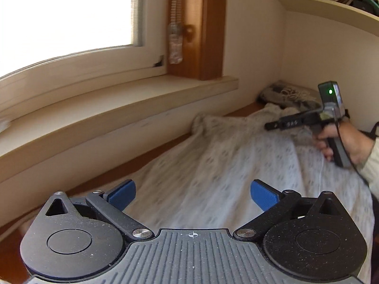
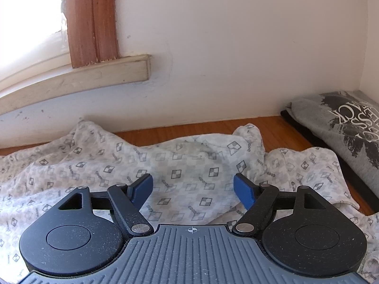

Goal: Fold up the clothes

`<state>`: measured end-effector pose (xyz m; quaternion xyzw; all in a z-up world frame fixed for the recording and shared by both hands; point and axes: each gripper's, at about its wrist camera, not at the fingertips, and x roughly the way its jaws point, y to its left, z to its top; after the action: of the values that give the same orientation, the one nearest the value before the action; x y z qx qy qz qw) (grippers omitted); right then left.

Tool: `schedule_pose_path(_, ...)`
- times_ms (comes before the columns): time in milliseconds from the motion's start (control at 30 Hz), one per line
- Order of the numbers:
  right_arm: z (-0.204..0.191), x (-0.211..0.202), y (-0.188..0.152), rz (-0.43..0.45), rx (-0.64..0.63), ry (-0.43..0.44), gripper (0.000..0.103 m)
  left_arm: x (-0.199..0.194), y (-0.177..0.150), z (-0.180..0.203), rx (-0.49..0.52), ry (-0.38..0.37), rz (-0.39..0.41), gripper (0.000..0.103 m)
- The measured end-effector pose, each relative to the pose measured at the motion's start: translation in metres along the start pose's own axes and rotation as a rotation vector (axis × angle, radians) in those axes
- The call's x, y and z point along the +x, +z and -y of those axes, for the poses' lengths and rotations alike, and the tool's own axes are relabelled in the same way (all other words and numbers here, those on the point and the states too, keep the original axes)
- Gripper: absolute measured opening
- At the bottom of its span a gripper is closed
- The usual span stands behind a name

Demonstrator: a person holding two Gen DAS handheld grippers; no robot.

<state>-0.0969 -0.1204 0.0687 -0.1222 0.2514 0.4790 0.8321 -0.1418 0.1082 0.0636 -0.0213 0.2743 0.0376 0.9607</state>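
Crumpled across a brown wooden tabletop (image 2: 251, 124), a white patterned cotton garment (image 2: 180, 161) reaches almost to its back edge under a cream windowsill (image 1: 123, 108). Above the cloth, the left gripper (image 1: 193, 195) spreads its blue pads wide, gripping nothing. Likewise the right gripper (image 2: 193, 190), held by a hand (image 1: 343, 142), stands open and empty over the garment. At the tabletop's far right corner lies a folded grey printed shirt (image 2: 343, 127). Overhead, a cream shelf (image 1: 331, 9) holds books.
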Motion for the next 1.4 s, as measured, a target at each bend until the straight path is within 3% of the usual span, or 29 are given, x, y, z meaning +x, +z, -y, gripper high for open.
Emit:
schedule_pose_path(100,0.005,-0.005,-0.001,0.031,0.029,0.020,0.075,0.042,0.019,0.020,0.031,-0.035,0.006,0.103)
schedule_pose_path(367,0.044,-0.052,-0.021,0.327,0.258,0.060,0.052,0.131,0.040,0.055,0.101,-0.116,-0.005,0.103)
schedule_pose_path(533,0.067,-0.038,-0.018,0.212,0.363,0.091,0.045,0.166,0.032,0.052,0.084,-0.125,-0.107,0.103)
schedule_pose_path(733,0.097,-0.008,0.015,0.037,0.392,0.159,0.048,0.165,0.029,0.051,0.082,-0.121,-0.104,0.103)
schedule_pose_path(767,0.099,0.000,0.019,0.010,0.402,0.162,0.049,0.166,0.029,0.050,0.077,-0.122,-0.106,0.103)
schedule_pose_path(900,0.104,0.038,0.027,-0.118,0.457,0.237,0.071,0.168,0.029,0.046,0.054,-0.125,-0.114,0.103)
schedule_pose_path(1000,0.110,0.047,0.031,-0.102,0.526,0.261,0.074,0.168,0.029,0.047,0.058,-0.122,-0.123,0.103)
schedule_pose_path(1033,0.113,0.049,0.032,-0.094,0.550,0.259,0.066,0.168,0.029,0.048,0.062,-0.120,-0.124,0.103)
schedule_pose_path(1067,0.115,0.052,0.032,-0.089,0.565,0.246,0.056,0.168,0.028,0.048,0.065,-0.118,-0.125,0.103)
schedule_pose_path(1100,0.116,0.053,0.031,-0.085,0.568,0.227,0.025,0.168,0.028,0.049,0.067,-0.117,-0.125,0.103)
schedule_pose_path(1133,0.116,0.054,0.029,-0.077,0.556,0.205,0.013,0.168,0.028,0.049,0.066,-0.117,-0.124,0.103)
schedule_pose_path(1267,0.129,0.034,0.026,0.102,0.604,0.097,0.009,0.168,0.027,0.048,0.050,-0.117,-0.122,0.103)
schedule_pose_path(1400,0.139,0.013,0.029,0.208,0.559,0.013,0.032,0.167,0.027,0.047,0.041,-0.110,-0.126,0.103)
